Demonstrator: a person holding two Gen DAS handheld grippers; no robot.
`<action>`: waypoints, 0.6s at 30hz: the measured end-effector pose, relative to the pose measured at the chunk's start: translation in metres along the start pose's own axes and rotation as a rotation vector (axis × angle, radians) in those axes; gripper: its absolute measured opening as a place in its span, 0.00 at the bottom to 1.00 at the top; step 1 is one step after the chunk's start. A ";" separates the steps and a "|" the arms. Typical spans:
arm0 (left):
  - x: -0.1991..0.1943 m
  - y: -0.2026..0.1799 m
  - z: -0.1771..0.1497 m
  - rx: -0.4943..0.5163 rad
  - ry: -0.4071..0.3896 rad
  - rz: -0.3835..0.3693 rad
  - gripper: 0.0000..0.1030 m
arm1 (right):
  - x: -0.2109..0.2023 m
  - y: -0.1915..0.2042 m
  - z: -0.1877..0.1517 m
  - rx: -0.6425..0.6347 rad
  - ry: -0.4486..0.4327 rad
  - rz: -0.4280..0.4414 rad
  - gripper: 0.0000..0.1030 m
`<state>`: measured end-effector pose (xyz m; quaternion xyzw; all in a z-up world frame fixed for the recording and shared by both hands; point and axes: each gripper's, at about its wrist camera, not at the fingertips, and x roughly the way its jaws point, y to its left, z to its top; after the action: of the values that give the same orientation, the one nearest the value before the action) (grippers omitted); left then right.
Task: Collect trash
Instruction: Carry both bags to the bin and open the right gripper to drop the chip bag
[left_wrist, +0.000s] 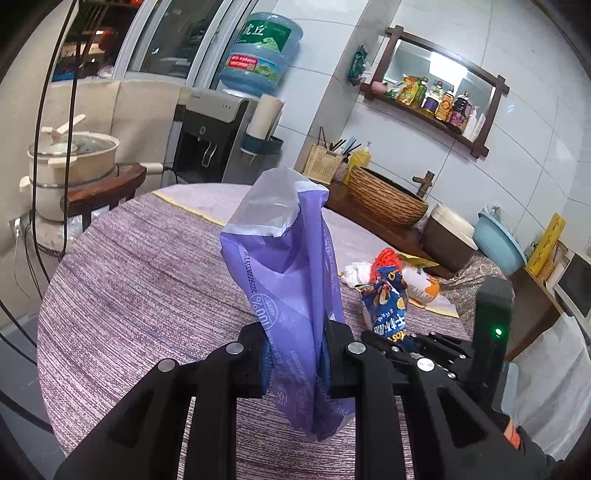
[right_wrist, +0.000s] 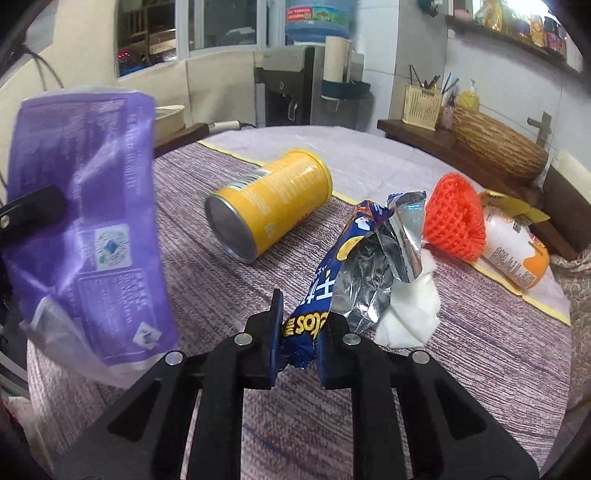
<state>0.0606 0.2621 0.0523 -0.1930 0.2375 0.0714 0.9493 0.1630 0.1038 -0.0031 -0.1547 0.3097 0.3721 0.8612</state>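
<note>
Right tongs (right_wrist: 299, 343), nearest item: clenched on the lower end of a blue snack wrapper (right_wrist: 354, 266), which rises from between the pads with its torn silver lining flopping open toward the bench's right side. Left tongs (left_wrist: 295, 354): clenched on a purple plastic bag (left_wrist: 284, 280), pinched low so that the bag stands up limp above the pads, its pale clear top folded over and its mouth not visibly spread. Remaining trash on the cloth-covered bench (right_wrist: 207, 295): yellow canister (right_wrist: 269, 203) lying on its side near the middle; white tissue (right_wrist: 406, 310) just beside the wrapper; orange foam net (right_wrist: 456, 225) and a white-and-orange cup (right_wrist: 517, 254) touching it, both toward the right edge. Relation: wrapper and bag are each held, apart from one another, the bag to the left of the wrapper. Risks, as judged: the bag's mouth looks collapsed, so the wrapper could slide off the outside and drop back on the bench; the loose foil flap could catch on the bag's rim; the grip on the wrapper's crumpled end is narrow, and a quick swing might pull it free.
</note>
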 end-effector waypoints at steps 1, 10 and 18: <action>-0.002 -0.002 0.000 0.009 -0.006 0.005 0.20 | -0.007 0.001 -0.001 -0.005 -0.012 0.005 0.15; -0.010 -0.029 0.002 0.026 -0.024 -0.042 0.20 | -0.066 -0.002 -0.018 -0.005 -0.099 0.056 0.15; 0.006 -0.076 -0.002 0.090 -0.005 -0.111 0.20 | -0.110 -0.038 -0.047 0.060 -0.155 -0.031 0.15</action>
<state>0.0823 0.1922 0.0729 -0.1630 0.2268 0.0083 0.9602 0.1135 -0.0052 0.0338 -0.1045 0.2509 0.3603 0.8924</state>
